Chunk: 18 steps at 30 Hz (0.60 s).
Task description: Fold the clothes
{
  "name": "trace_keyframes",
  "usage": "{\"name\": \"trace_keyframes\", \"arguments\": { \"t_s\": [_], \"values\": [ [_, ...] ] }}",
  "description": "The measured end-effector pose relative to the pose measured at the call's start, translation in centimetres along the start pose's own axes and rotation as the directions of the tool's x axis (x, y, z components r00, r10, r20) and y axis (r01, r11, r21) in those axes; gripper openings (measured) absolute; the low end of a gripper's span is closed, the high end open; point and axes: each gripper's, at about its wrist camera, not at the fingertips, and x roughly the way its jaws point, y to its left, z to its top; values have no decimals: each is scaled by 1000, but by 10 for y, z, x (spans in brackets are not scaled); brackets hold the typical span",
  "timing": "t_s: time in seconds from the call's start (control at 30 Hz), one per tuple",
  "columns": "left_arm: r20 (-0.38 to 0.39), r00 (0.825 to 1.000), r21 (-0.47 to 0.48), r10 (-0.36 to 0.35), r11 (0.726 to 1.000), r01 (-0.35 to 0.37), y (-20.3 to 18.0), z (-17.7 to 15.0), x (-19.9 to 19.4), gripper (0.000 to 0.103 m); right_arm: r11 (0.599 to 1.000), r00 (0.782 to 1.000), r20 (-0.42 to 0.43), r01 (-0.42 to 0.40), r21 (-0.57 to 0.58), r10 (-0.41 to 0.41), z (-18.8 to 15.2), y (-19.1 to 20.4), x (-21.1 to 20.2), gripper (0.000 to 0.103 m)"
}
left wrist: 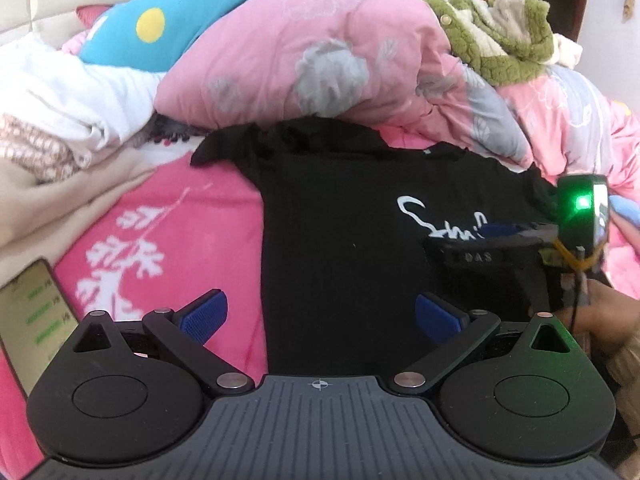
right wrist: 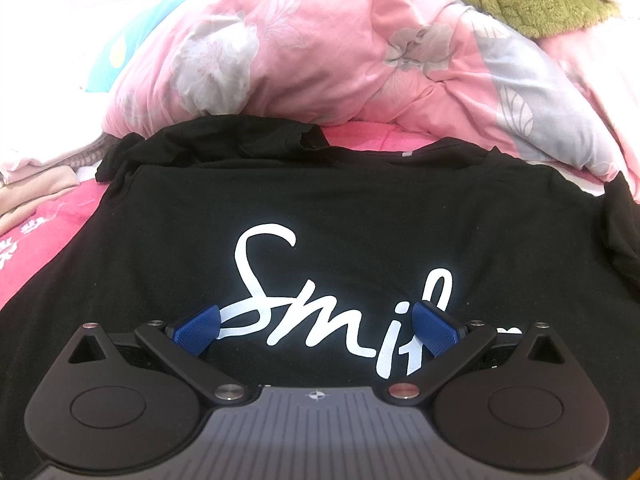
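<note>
A black T-shirt (left wrist: 340, 240) with white script lettering lies spread flat on a pink bed cover (left wrist: 172, 248), collar toward the far side. It fills the right wrist view (right wrist: 320, 208). Its left sleeve (left wrist: 224, 144) is folded over near the collar. My left gripper (left wrist: 320, 316) is open and empty, above the shirt's left edge. My right gripper (right wrist: 318, 328) is open and empty, hovering low over the lettering (right wrist: 280, 292). The right gripper's body (left wrist: 520, 248), with a green light, shows at the right of the left wrist view.
A pink flowered quilt (left wrist: 320, 60) is heaped behind the shirt. A green fleece garment (left wrist: 500, 40) lies on top of it. White and beige clothes (left wrist: 60, 112) pile at the left. A phone (left wrist: 32, 320) lies at the near left.
</note>
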Motion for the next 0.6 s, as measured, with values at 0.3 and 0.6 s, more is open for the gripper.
{"name": "trace_keyframes", "arguments": {
  "t_s": [0.3, 0.6],
  "values": [
    [-34, 999, -29, -41, 999, 40, 14, -19, -40, 101, 986, 996, -32, -77, 148, 82, 4, -12, -67, 103],
    [-108, 989, -5, -100, 995, 100, 16, -59, -70, 101, 967, 972, 114, 183, 180, -205, -75, -12, -253, 103]
  ]
}}
